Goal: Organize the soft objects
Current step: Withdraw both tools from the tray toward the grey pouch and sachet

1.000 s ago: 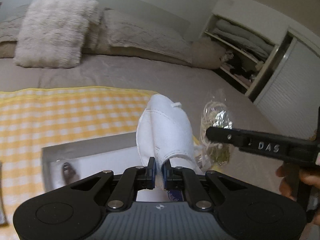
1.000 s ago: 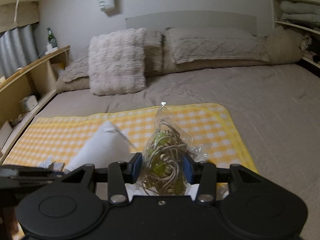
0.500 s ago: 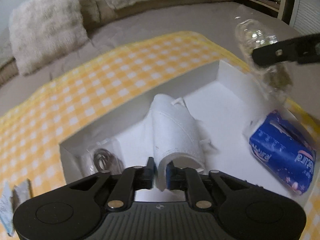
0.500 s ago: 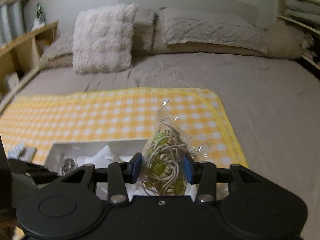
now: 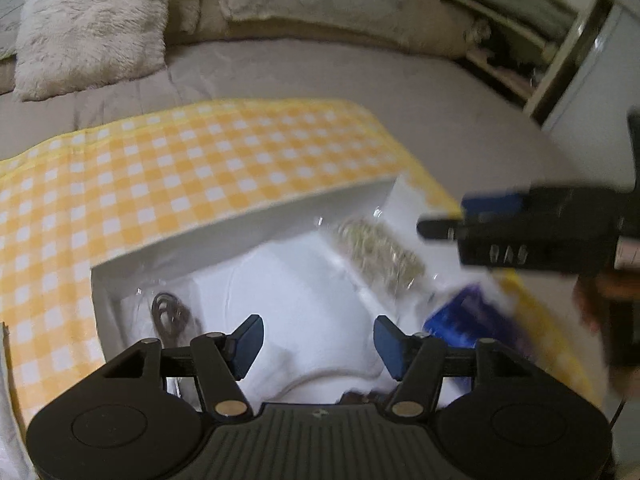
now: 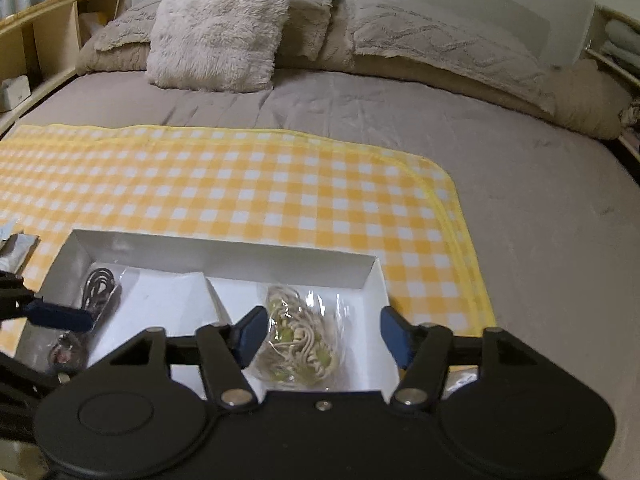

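A white open box (image 5: 240, 224) (image 6: 224, 248) sits on a yellow checked cloth (image 5: 180, 160) (image 6: 240, 184) on the bed. My left gripper (image 5: 318, 340) is open above a white folded cloth item (image 5: 304, 308) lying in the box. My right gripper (image 6: 322, 334) is open above a clear bag of beige cord (image 6: 302, 340) (image 5: 380, 252) lying in the box's right part. A clear bag with a dark coil (image 5: 170, 314) (image 6: 98, 286) lies at the box's left end. A blue packet (image 5: 476, 324) lies at the right end.
Grey bedsheet (image 6: 520, 200) surrounds the cloth. A fluffy pillow (image 6: 224, 24) (image 5: 92, 24) and other pillows line the headboard. A wooden shelf (image 6: 48, 28) stands left, an open closet (image 5: 520, 40) right. Small packets (image 6: 16, 246) lie left of the box.
Both grippers opened. The white cloth item and the bag of cord dropped from the jaws and now lie in the box. The right gripper came lower over the box.
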